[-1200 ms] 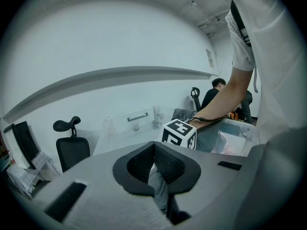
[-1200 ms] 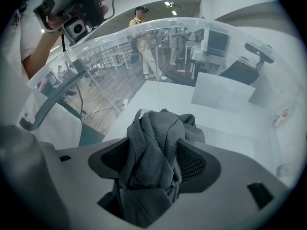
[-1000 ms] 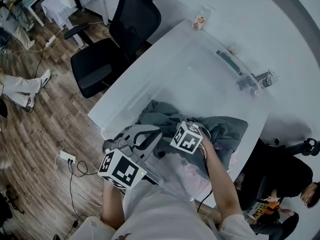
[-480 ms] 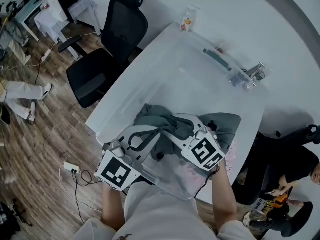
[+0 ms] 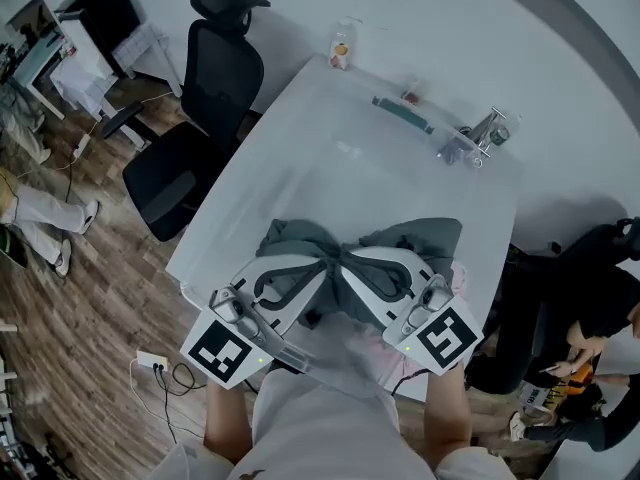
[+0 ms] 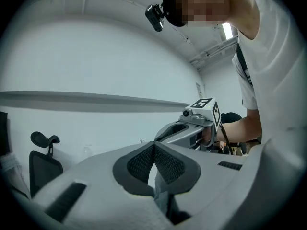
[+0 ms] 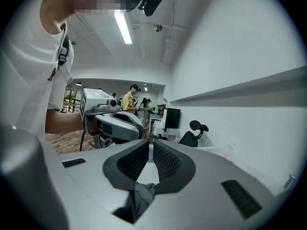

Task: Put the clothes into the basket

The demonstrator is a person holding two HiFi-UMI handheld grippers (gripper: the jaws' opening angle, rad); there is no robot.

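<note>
Two pinches bunch the grey garment (image 5: 420,236) over the near edge of the surface (image 5: 330,148): the left claw (image 5: 322,264) and the just-closed right claw (image 5: 356,264) are each clamped on its middle, likely to lift it whole.

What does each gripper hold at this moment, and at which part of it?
Both hold the grey-green garment. The left gripper and the right gripper each pinch a gathered fold, close together near its middle.
</note>
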